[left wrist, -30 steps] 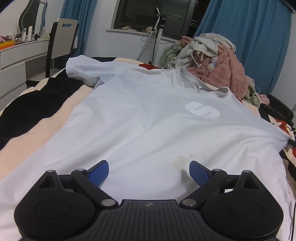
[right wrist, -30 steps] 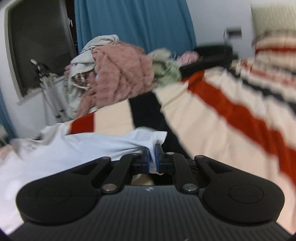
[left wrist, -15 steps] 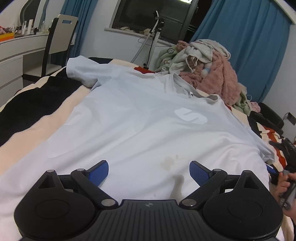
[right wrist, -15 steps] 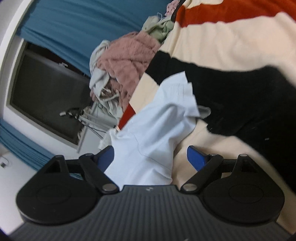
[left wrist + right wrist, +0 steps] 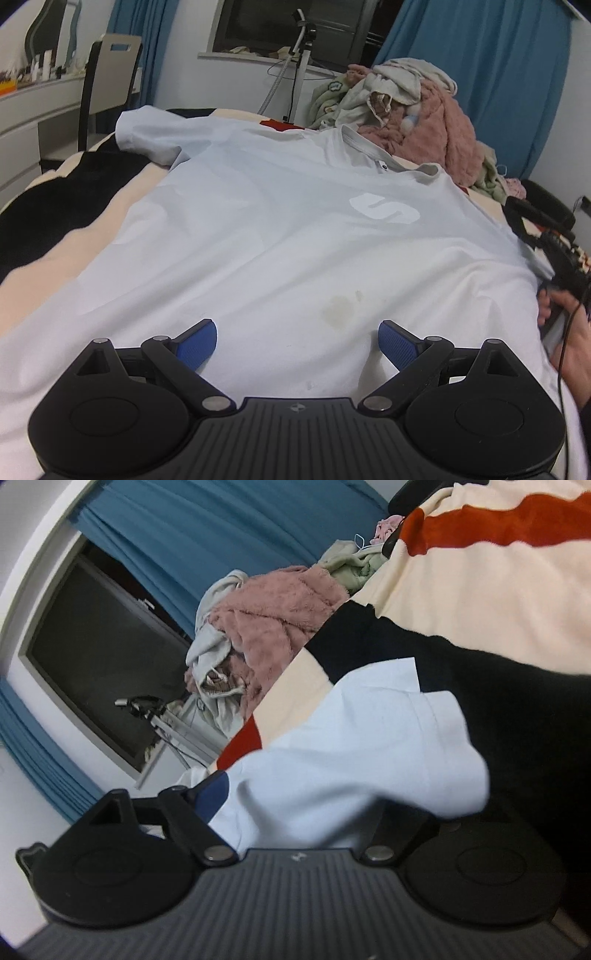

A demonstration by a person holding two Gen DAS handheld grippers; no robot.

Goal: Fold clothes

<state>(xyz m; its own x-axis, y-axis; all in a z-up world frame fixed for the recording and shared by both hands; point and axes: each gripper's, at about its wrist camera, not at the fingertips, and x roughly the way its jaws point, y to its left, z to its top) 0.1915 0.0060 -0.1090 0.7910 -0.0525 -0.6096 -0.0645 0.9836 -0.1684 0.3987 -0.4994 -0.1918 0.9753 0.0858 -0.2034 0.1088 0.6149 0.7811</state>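
Right claw (image 5: 295,797) spread wide, T-shirt (image 5: 351,753) sleeve lying between its jaws

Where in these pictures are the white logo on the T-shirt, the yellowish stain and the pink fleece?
white logo (image 5: 384,211), left wrist view, middle of the print.
yellowish stain (image 5: 338,311), left wrist view, centre of the mark.
pink fleece (image 5: 280,609), right wrist view, top of the heap.
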